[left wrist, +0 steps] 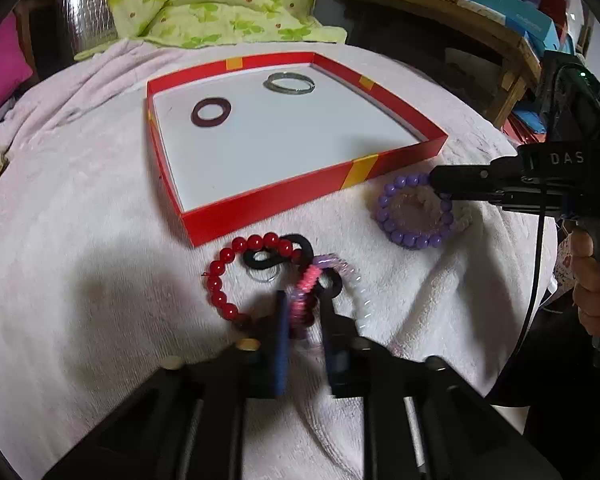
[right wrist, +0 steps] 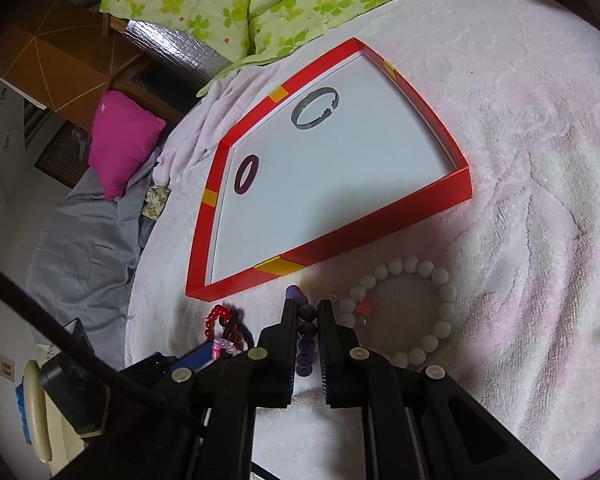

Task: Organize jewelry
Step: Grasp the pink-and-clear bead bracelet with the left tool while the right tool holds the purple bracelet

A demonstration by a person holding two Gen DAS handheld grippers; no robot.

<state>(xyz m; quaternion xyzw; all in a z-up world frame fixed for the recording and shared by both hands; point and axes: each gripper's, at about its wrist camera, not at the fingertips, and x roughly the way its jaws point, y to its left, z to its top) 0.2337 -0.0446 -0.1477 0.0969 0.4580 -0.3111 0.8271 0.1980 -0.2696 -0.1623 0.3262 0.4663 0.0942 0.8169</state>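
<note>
A red box lid with a white floor lies on the pink towel and holds a dark maroon ring and a silver bangle. My left gripper is closing on a pink coil hair tie in a pile with a red bead bracelet, a black hair tie and a clear coil tie. My right gripper is shut on the purple bead bracelet. A white bead bracelet lies beside it.
The pink towel covers a round table. A green floral quilt lies behind it. A magenta cushion and grey cloth lie to the left. A wooden shelf with blue boxes stands at the right.
</note>
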